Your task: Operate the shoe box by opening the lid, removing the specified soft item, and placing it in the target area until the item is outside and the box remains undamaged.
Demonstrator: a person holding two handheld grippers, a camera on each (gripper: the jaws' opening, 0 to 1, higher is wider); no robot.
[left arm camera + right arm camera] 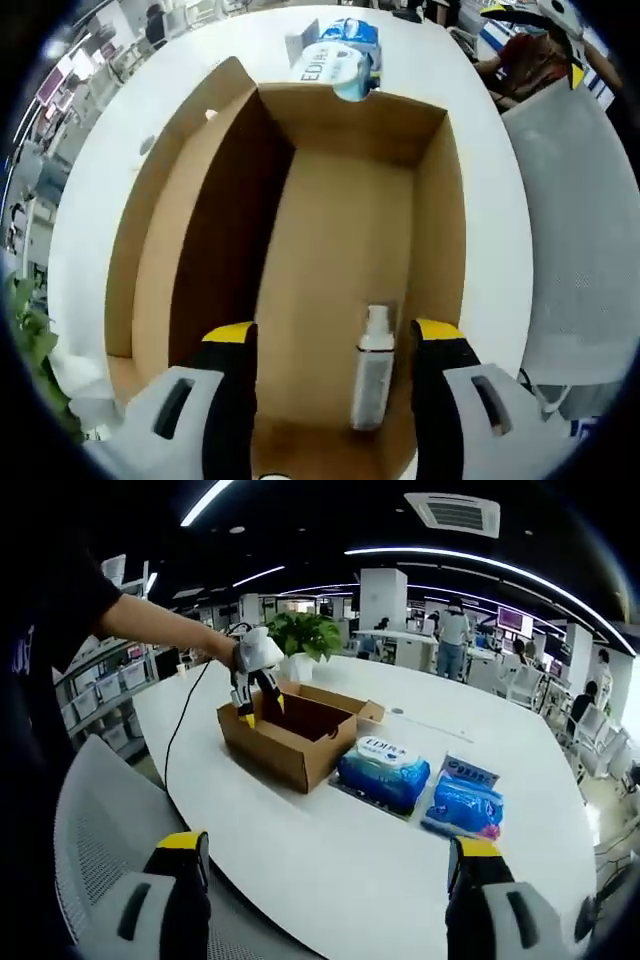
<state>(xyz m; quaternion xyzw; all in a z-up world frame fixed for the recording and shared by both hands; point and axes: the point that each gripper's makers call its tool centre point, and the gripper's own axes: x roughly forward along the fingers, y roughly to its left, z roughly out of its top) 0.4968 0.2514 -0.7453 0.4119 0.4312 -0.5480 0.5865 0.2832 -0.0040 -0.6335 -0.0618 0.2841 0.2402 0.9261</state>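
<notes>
Left gripper [333,345], jaws wide, poised over the open cardboard shoe box [440,190]; a white spray bottle [372,368] lies inside between them. Right gripper [328,858], jaws wide, hangs apart above the white table [330,850] in an open-plan office.

left gripper [333,345]: grey body, black fingers [232,380], yellow tips | right gripper [328,865]: same | sleeve [60,590]: dark, short

wipes pack [338,55] | label partly legible: "EDI…" | other print too small
</notes>
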